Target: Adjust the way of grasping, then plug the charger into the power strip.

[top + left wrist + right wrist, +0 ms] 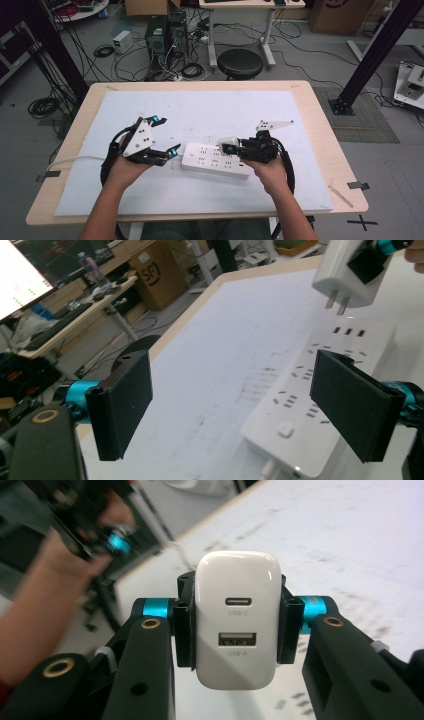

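While the white charger (237, 625) sat clamped between the right gripper's (239, 148) pads, it hung just above the power strip (216, 161) on the white mat (200, 115).

Its two metal prongs pointed down toward the strip's sockets, as the left gripper view showed (345, 275), with the charger's long axis running from prongs to port face. The right gripper view gave the opposite end: a face with a USB-C port above a USB-A port, turned toward that camera, and the black pads pressed on both narrow sides. From the high view, the strip lay lengthwise across the mat between the two hands, its cable trailing off to the left. The left gripper (160, 140) stood wide open with nothing between its jaws, just beside the strip's near end; the strip's switch button (285, 430) showed in its own view.
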Motion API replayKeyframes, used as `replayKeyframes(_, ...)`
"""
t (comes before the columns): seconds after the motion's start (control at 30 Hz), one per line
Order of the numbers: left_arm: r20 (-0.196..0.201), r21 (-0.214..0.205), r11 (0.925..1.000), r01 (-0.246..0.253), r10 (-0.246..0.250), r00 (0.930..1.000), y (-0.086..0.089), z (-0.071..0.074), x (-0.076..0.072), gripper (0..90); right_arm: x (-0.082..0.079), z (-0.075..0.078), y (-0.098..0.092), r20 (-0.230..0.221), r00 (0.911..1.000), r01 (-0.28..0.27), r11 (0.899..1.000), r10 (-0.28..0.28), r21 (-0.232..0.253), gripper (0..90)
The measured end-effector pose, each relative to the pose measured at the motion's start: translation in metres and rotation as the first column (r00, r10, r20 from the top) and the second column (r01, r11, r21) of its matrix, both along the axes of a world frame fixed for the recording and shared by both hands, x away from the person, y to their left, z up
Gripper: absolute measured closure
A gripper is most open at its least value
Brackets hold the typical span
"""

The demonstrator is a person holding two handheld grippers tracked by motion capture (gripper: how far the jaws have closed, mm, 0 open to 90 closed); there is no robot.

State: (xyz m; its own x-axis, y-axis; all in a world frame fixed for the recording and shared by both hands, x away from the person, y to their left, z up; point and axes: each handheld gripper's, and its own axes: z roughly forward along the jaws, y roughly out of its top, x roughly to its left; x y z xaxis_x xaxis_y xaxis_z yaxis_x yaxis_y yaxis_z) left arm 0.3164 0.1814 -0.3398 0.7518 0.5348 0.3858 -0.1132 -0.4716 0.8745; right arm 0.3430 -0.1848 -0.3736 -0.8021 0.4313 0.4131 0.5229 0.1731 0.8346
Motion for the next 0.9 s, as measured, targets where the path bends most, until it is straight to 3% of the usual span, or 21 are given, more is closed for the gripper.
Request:
replayKeyframes(0.1,-0.012,-0.024,0.9989,-0.039,0.039,0.9992,0.012,0.002,0.005,17.2,0.003,0.006,0.003,0.047,0.9988,0.021,0.996,-0.017,-0.089,63.2)
replayKeyframes(0.27,-0.033,-0.023,0.998,-0.059,0.058,0.9978,0.02,-0.003,0.007,17.0,0.012,0.011,0.009,0.09,0.996,0.025,0.976,-0.006,-0.217,63.2)
replayKeyframes(0.43,-0.044,-0.004,0.9983,-0.058,0.057,0.9974,0.027,-0.01,0.004,17.0,0.023,0.019,0.016,0.096,0.9943,-0.007,0.929,0.045,-0.37,63.3)
replayKeyframes(0.63,-0.056,0.003,0.9984,-0.057,0.057,0.9968,0.035,-0.016,0.001,17.0,0.036,0.028,0.021,0.058,0.9862,-0.1,0.838,0.155,-0.537,63.3)
replayKeyframes(0.7,-0.061,0.007,0.9984,-0.056,0.057,0.9965,0.037,-0.017,0.001,17.0,0.038,0.029,0.023,0.044,0.9804,-0.132,0.806,0.192,-0.578,63.3)
replayKeyframes(0.73,-0.062,0.006,0.9984,-0.057,0.057,0.9964,0.038,-0.018,0.001,17.0,0.039,0.03,0.024,0.036,0.975,-0.154,0.784,0.219,-0.602,63.3)
replayKeyframes(0.77,-0.063,0.007,0.9983,-0.057,0.057,0.9964,0.039,-0.019,0.001,17.0,0.04,0.031,0.025,0.028,0.9732,-0.164,0.774,0.228,-0.611,63.3)
replayKeyframes(0.8,-0.065,0.006,0.9984,-0.057,0.057,0.9962,0.039,-0.019,0.002,17.0,0.041,0.031,0.026,0.007,0.9678,-0.19,0.75,0.252,-0.634,63.2)
replayKeyframes(0.9,-0.07,0.013,0.9984,-0.055,0.055,0.996,0.039,-0.02,0.003,17.0,0.045,0.03,0.027,-0.01,0.957,-0.222,0.71,0.29,-0.668,63.3)
